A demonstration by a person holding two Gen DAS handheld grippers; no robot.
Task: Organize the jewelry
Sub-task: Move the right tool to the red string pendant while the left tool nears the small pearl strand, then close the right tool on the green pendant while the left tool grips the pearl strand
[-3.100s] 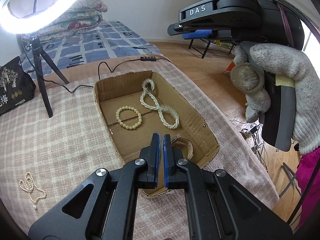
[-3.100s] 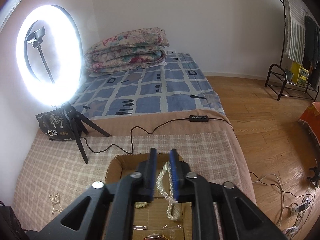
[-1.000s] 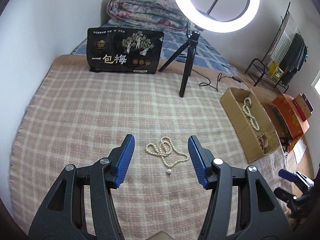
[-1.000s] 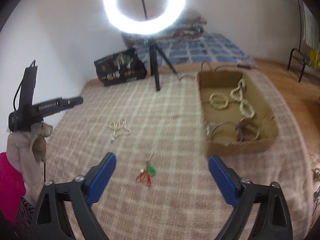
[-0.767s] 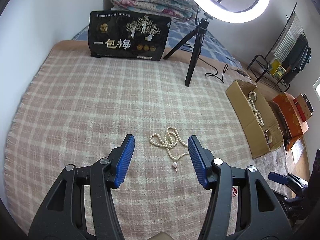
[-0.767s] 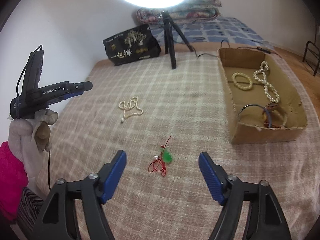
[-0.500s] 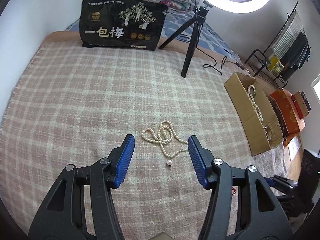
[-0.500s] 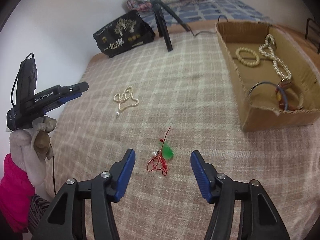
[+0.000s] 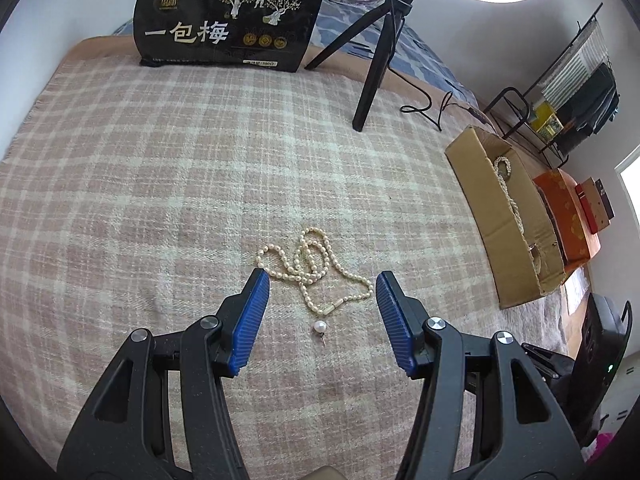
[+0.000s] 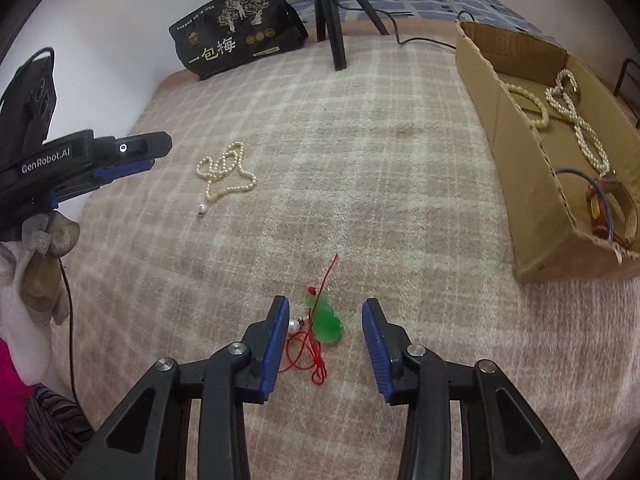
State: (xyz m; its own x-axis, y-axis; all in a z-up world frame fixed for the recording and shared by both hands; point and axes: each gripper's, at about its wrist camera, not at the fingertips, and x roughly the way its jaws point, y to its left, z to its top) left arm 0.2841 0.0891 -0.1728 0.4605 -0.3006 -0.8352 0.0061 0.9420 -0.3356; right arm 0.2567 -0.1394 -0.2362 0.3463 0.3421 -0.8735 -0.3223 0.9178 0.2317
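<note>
A pearl necklace [image 9: 312, 270] with a loose end pearl lies tangled on the checked blanket [image 9: 160, 184]. My left gripper [image 9: 319, 280] hangs open just over it, its blue pads on either side of the strand and apart from it. In the right wrist view the same necklace [image 10: 224, 176] lies further off, beside the left gripper [image 10: 120, 160]. A green pendant on a red cord [image 10: 323, 320] lies between the pads of my right gripper [image 10: 325, 308], whose jaws are closing but stand clear of it.
An open cardboard box [image 10: 520, 184] at the right holds a bead bracelet, a long pearl rope and bangles. A black printed bag [image 9: 228, 20] and a ring light tripod [image 9: 376, 52] stand at the far edge of the blanket. A gloved hand [image 10: 36, 248] holds the left gripper.
Both grippers have sunk toward the blanket. The right jaws have narrowed around the green pendant, and the pearl necklace now sits between the left pads.
</note>
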